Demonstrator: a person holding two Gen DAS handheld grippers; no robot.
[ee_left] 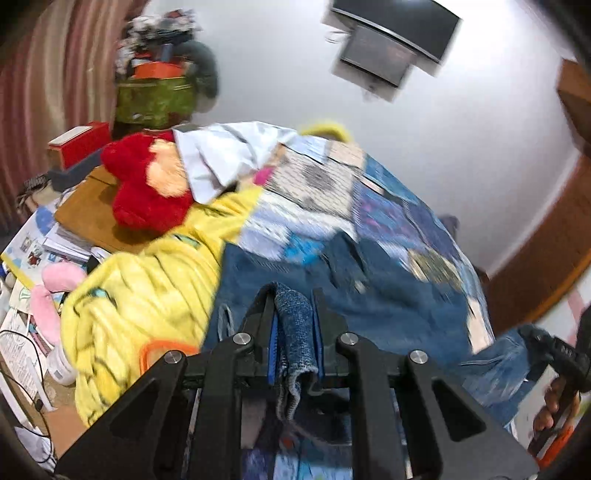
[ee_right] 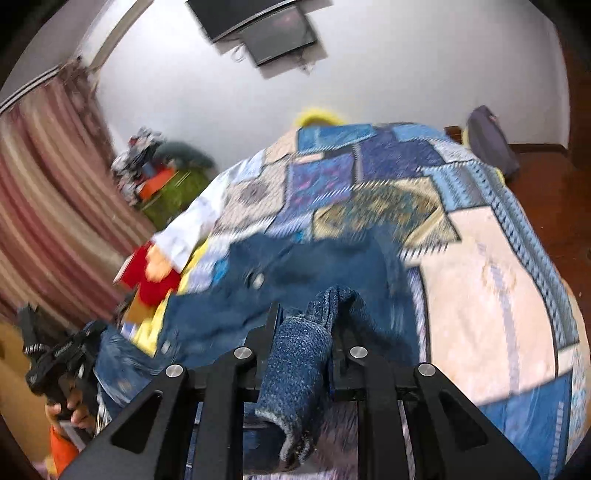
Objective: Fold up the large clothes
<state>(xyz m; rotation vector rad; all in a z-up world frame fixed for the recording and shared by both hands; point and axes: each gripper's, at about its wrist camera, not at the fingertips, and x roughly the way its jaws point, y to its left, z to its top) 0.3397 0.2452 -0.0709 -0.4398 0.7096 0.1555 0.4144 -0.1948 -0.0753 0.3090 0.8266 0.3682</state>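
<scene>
A pair of blue jeans [ee_left: 388,306] lies spread on the patchwork quilt [ee_left: 321,188] of a bed. My left gripper [ee_left: 294,314] is shut on a fold of the jeans' denim edge, which hangs back between the jaws. My right gripper [ee_right: 308,325] is shut on another bunched piece of the jeans [ee_right: 295,266], lifted above the quilt [ee_right: 480,295]. In the left wrist view the right gripper [ee_left: 554,354] shows at the right edge, held by a hand. In the right wrist view the left gripper [ee_right: 59,362] shows at the lower left. Both views are motion-blurred.
A yellow blanket [ee_left: 147,295], a red plush toy [ee_left: 144,184] and a white garment [ee_left: 221,155] lie left of the jeans. Books and papers [ee_left: 44,236] clutter the left side. A striped curtain [ee_right: 44,206] and a wall screen [ee_right: 273,29] stand behind.
</scene>
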